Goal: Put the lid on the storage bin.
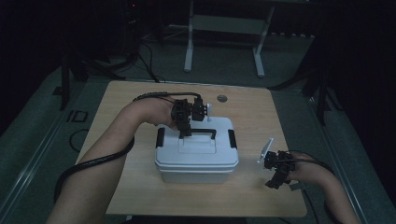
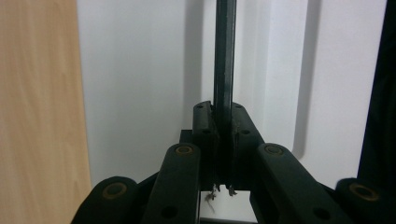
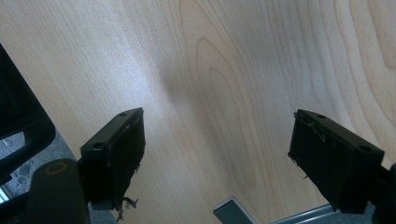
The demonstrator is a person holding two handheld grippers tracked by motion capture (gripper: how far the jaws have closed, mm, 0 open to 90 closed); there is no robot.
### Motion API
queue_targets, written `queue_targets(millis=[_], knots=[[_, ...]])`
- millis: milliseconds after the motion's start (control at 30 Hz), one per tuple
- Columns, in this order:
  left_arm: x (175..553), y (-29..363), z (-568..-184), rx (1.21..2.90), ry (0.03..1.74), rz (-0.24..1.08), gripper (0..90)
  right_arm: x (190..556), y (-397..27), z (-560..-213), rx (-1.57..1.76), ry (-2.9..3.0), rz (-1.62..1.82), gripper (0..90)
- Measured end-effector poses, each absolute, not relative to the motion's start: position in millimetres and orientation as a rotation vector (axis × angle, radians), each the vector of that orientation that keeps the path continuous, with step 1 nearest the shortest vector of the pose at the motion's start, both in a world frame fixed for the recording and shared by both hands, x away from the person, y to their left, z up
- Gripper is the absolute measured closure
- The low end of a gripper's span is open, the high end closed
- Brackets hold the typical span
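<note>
Left gripper (image 1: 185, 132): jaws pinched tight on the black handle (image 1: 198, 134) of the white box (image 1: 196, 156), centre of the high view; in left gripper view the thin dark bar runs straight up from between the pads (image 2: 204, 122).
Right gripper (image 1: 275, 179): jaws wide, nothing between them, low on the table (image 1: 130, 112) at lower right of the high view, well apart from the box; right gripper view shows bare wood grain betw. the pads (image 3: 125, 140).
Box: sits mid-table, lid on, black side latches (image 1: 160, 137) at both ends look down, can't confirm locked.
Step, my read: lifting handle / box w/ left hand.
How to do it well: keep grip centred on the bar, pull straight up, no twist; bar is thin so it may slip sideways. If box tilts, bring right gripper in to steady the wall. Check latches before any lid work.
Writing/brands: none readable on box, lid or grippers; too dim for small print.
</note>
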State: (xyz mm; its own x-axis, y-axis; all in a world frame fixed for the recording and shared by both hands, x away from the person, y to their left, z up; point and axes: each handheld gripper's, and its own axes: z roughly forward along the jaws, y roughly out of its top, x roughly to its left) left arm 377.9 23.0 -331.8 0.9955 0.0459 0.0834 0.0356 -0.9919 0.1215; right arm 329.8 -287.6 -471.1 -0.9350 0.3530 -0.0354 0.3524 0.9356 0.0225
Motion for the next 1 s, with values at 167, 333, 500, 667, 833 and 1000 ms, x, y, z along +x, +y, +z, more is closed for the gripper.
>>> queue_targets(millis=[167,333,500,667,833,1000], knots=[[379.3,22.4,-343.4,3.018,0.066,0.078,83.7,329.8,-285.5,-469.2,0.552,3.050,0.032,17.7],[381.4,21.9,-350.9,3.023,0.078,0.061,83.7,329.8,-284.3,-468.6,0.545,3.052,0.023,17.7],[382.6,22.3,-356.7,3.028,0.083,0.054,83.6,330.6,-283.1,-469.9,0.548,3.054,0.021,17.7],[383.2,25.3,-357.7,3.020,0.079,0.052,83.4,330.8,-281.1,-471.5,0.540,3.057,0.016,17.7],[383.7,25.9,-358.2,3.002,0.108,0.069,62.0,330.5,-278.9,-470.0,0.535,3.057,0.026,17.7],[382.8,32.0,-357.0,2.969,0.175,0.120,26.7,329.8,-279.8,-469.9,0.536,3.057,0.020,17.7]])
